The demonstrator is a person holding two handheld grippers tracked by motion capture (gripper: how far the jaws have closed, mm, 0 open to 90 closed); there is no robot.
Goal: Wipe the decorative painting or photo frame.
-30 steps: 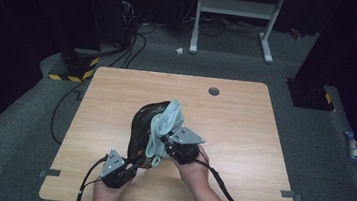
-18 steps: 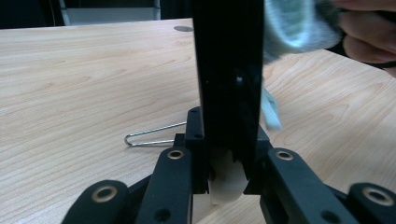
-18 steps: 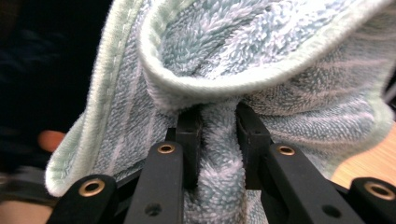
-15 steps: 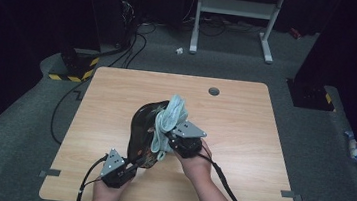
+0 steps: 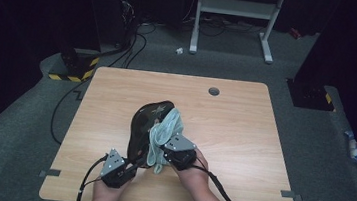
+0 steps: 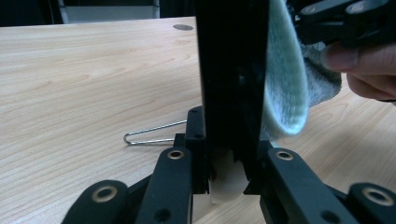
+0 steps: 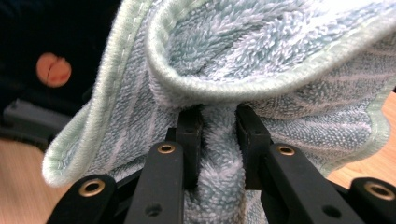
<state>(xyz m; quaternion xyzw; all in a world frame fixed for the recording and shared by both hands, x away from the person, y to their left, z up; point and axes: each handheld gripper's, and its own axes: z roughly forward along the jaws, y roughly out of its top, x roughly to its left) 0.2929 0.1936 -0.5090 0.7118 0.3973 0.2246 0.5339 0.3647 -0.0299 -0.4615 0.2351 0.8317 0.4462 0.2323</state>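
A dark, oval framed mirror (image 5: 144, 127) is being held upright near the middle of the wooden table (image 5: 243, 132) and is being wiped with a pale green towel (image 5: 165, 132). For a clean result, the mirror is best kept steady at its lower edge while the cloth is being swept flat across the face, with pressure kept light so that the frame is not being tipped. A thin wire stand (image 6: 152, 135) is being left lying on the tabletop just behind. The left gripper (image 6: 227, 175) is being kept nearly closed, its jaws clamped on the mirror's bottom edge. The right gripper (image 7: 217, 140) is being kept narrowly parted, a bunched fold of towel being pinched between its jaws.
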